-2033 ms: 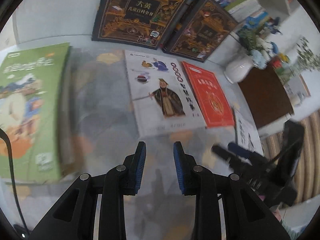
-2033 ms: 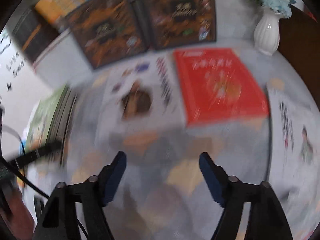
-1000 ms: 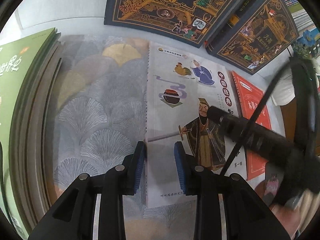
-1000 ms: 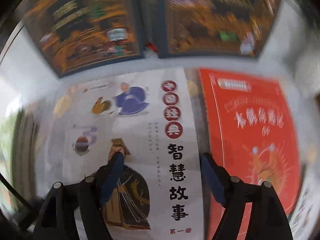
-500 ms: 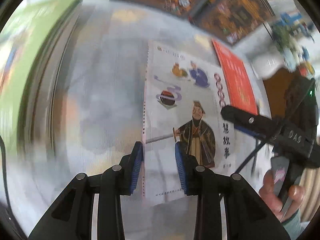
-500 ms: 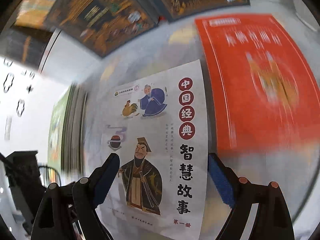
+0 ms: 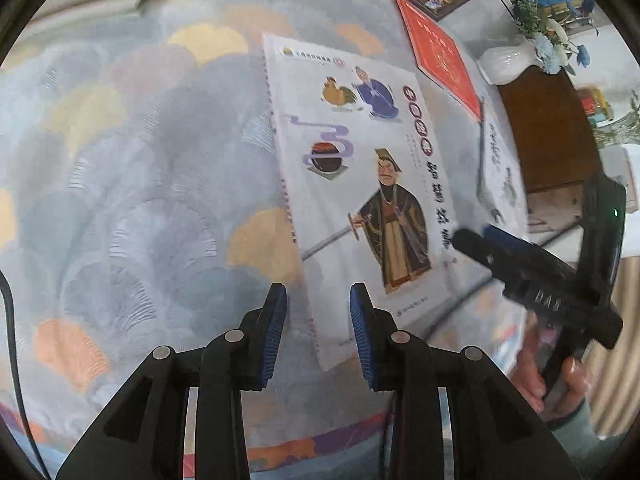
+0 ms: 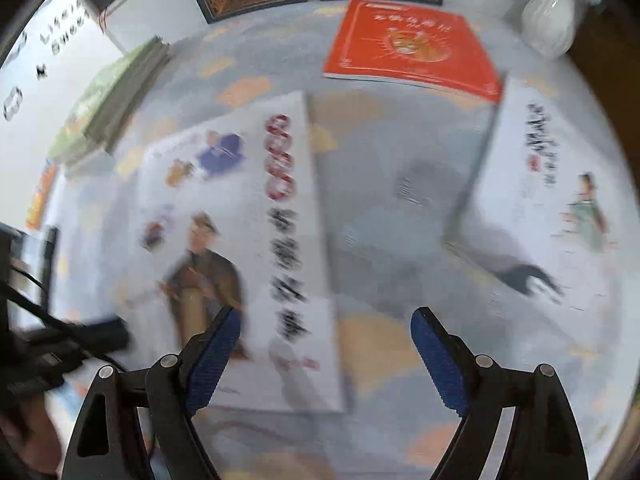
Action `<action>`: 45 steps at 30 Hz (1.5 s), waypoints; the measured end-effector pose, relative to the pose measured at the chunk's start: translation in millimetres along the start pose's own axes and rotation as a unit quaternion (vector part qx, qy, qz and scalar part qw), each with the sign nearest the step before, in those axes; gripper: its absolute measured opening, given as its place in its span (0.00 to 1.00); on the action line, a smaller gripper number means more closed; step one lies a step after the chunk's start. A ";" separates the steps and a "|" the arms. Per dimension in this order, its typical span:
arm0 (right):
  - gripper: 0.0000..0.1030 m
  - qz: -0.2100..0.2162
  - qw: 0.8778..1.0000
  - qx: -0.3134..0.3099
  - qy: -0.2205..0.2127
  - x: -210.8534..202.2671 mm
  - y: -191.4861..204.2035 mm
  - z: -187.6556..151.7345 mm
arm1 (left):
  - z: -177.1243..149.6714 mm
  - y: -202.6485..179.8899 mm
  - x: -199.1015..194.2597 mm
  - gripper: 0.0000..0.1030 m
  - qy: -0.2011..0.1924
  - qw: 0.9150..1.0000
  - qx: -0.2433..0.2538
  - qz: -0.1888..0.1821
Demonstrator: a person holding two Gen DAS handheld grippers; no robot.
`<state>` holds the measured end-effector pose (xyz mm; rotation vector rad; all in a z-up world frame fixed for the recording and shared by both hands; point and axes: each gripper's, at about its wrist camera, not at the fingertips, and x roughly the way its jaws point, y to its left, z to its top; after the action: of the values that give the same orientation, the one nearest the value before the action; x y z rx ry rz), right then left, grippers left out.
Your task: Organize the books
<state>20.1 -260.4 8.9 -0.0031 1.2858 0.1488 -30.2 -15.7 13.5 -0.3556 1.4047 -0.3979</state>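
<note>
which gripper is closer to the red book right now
Right, as far as I can tell. The right hand-held gripper hangs over the cloth between the two white books, the red book straight ahead. The left hand-held gripper straddles the emperor book's near corner, farther back.

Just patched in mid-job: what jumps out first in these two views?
The white storybook with the robed swordsman lies flat on the patterned cloth, its near-left corner between the open left gripper fingers. Beyond it lies the red book, with a second white book to its right. The right gripper hovers wide open over the storybook's right edge.
</note>
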 end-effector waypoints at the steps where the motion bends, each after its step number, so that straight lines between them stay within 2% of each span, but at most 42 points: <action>1: 0.84 -0.002 1.000 0.002 0.003 -1.3 -6.4 -2.8 | -3.0 -0.7 -1.6 0.28 -0.008 1.000 0.003 0.009; 4: 0.84 -0.024 0.999 0.006 0.021 4.1 -24.0 -15.2 | -12.9 -5.4 1.0 0.28 -0.022 0.999 -0.002 0.043; 7: 0.85 -0.004 0.999 0.031 0.018 2.3 -39.3 -20.6 | -23.8 -6.7 6.2 0.28 -0.023 0.998 -0.017 0.049; 9: 0.86 -0.010 0.999 0.030 0.018 2.5 -41.8 -23.3 | -29.3 -7.0 5.4 0.31 -0.038 0.997 -0.027 0.057; 11: 1.00 -0.024 0.999 0.018 0.026 7.2 -37.4 -26.5 | -32.8 -2.8 4.2 0.35 -0.046 0.997 -0.049 0.047; 13: 1.00 -0.028 0.999 0.012 0.022 10.7 -32.6 -27.8 | -35.9 6.6 1.7 0.40 -0.052 0.995 -0.080 0.020; 15: 1.00 -0.024 0.999 0.009 0.022 9.2 -34.4 -30.9 | -37.0 17.8 -0.4 0.40 -0.057 0.992 -0.117 -0.007; 17: 1.00 -0.022 1.000 0.000 0.018 6.2 -38.3 -35.1 | -39.4 21.1 0.2 0.40 -0.063 0.989 -0.131 -0.017; 21: 1.00 -0.018 1.000 -0.011 0.005 3.8 -38.2 -51.7 | -44.5 18.8 0.3 0.41 -0.072 0.989 -0.132 -0.010; 25: 1.00 -0.017 1.000 -0.017 -0.014 2.5 -28.2 -66.4 | -47.5 18.7 -0.3 0.43 -0.076 0.987 -0.140 -0.017; 29: 1.00 0.000 1.000 -0.019 -0.007 2.3 -24.0 -66.6 | -51.0 16.7 -1.7 0.43 -0.084 0.987 -0.136 -0.016; 30: 0.99 0.014 1.000 -0.008 -0.009 -0.6 -27.5 -66.7 | -51.8 16.0 -2.4 0.43 -0.086 0.987 -0.132 -0.014; 32: 0.90 0.046 0.999 0.014 -0.020 -7.7 -34.0 -67.8 | -53.0 13.5 -2.3 0.42 -0.090 0.988 -0.123 -0.011; 34: 0.76 0.062 0.998 0.018 -0.023 -11.7 -33.5 -68.4 | -52.9 13.6 -2.5 0.42 -0.095 0.988 -0.123 -0.016; 36: 0.73 0.069 0.997 0.014 -0.023 -11.2 -28.5 -69.8 | -52.7 14.9 -3.0 0.42 -0.098 0.986 -0.129 -0.023; 39: 0.63 0.085 0.996 0.001 -0.029 -11.7 -18.1 -70.2 | -51.7 13.0 -2.2 0.42 -0.099 0.987 -0.127 -0.026; 43: 0.62 0.108 0.994 -0.016 -0.032 -9.0 -6.3 -64.7 | -46.2 -2.3 5.4 0.38 -0.090 0.990 -0.100 -0.040; 44: 0.61 0.102 0.994 -0.016 -0.032 -9.2 -6.6 -63.1 | -46.0 -5.7 6.2 0.38 -0.090 0.991 -0.094 -0.041; 45: 0.61 0.103 0.994 -0.015 -0.032 -8.8 -7.9 -63.3 | -47.0 -9.4 3.5 0.38 -0.101 0.990 -0.088 -0.041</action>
<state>-41.9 -274.6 -1.3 0.1087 1.2181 0.3420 -76.9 -26.0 8.6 -0.5829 1.2323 -0.2956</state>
